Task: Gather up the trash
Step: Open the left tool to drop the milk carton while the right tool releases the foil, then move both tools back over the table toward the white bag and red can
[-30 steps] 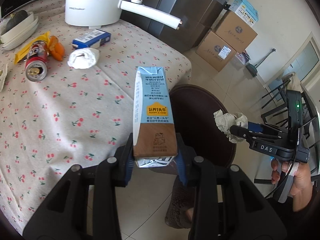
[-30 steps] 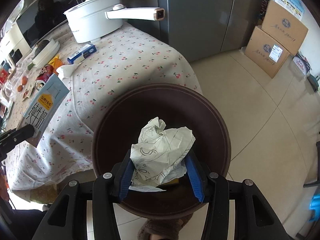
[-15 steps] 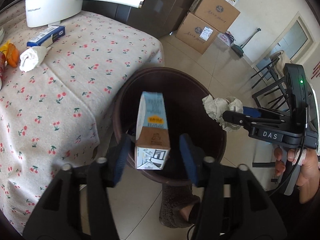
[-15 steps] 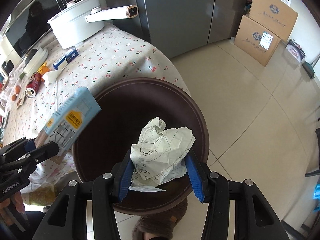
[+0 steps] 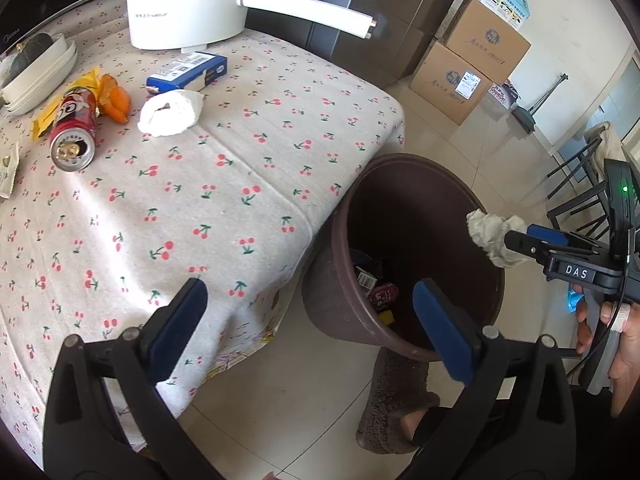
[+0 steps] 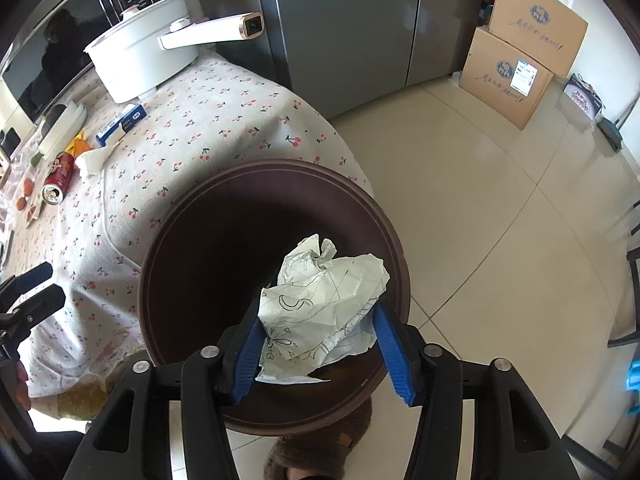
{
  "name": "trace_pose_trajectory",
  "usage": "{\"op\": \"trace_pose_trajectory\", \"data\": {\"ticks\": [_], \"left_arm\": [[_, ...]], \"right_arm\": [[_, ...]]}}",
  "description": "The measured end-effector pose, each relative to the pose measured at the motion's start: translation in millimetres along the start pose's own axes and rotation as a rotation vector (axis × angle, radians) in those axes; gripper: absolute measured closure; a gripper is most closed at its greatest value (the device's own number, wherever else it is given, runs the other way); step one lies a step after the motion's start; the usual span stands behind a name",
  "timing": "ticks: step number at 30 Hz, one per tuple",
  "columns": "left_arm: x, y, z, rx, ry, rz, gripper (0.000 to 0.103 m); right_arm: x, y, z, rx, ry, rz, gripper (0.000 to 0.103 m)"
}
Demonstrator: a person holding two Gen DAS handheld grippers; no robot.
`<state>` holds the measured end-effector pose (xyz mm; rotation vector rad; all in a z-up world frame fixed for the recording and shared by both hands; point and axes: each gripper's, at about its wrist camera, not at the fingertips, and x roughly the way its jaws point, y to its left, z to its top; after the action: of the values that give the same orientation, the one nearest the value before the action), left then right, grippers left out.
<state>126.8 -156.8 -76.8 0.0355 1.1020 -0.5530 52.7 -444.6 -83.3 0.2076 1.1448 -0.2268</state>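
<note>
A brown trash bin (image 5: 325, 300) stands on the floor against the table's corner, with some packaging at its bottom. My left gripper (image 5: 310, 320) hangs over the table edge and the bin's near rim; its jaws are opening, wide apart, with nothing between them. A crumpled sheet of paper (image 6: 320, 308) with pen drawings sits between the blue pads of my right gripper (image 6: 320, 346), right above the bin (image 6: 280, 166). Those jaws are opening, and the paper still touches both pads. In the left wrist view the right gripper (image 5: 516, 242) holds the paper (image 5: 494, 236) over the bin's far rim.
On the cherry-print tablecloth (image 5: 200, 200) lie a red can (image 5: 74, 136), orange peel (image 5: 114, 100), a white tissue wad (image 5: 170, 114), a blue box (image 5: 186, 72) and a white pot (image 5: 188, 4). Cardboard boxes (image 5: 468, 60) stand by the wall. A foot in a slipper (image 5: 400, 412) is beside the bin.
My left gripper let go of the milk carton, which dropped toward the bin and is gone from view; the jaws spread wide. The right gripper's jaws widened slightly around the paper.
</note>
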Motion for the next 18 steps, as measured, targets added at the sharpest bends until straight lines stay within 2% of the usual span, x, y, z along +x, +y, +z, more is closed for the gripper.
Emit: {"op": "trace_pose_trajectory", "data": {"ticks": [1, 2, 9, 18], "left_arm": [[-3.1, 3.3, -1.1, -0.001, -0.002, 0.007, 0.001], [-5.9, 6.9, -1.6, -0.002, -0.004, 0.015, 0.001], [-24.8, 35.1, -11.1, -0.015, -0.015, 0.070, 0.001], [-51.6, 86.8, -24.5, -0.098, -0.035, 0.123, 0.001]], "right_arm": [[-0.7, 2.3, 1.6, 0.006, -0.008, -0.006, 0.025], [-1.9, 4.7, 3.0, 0.010, -0.015, -0.006, 0.022], [-3.2, 32.6, 10.2, -0.010, -0.013, 0.020, 0.021], [-4.6, 74.2, 14.3, -0.069, -0.019, 0.035, 0.020]]}}
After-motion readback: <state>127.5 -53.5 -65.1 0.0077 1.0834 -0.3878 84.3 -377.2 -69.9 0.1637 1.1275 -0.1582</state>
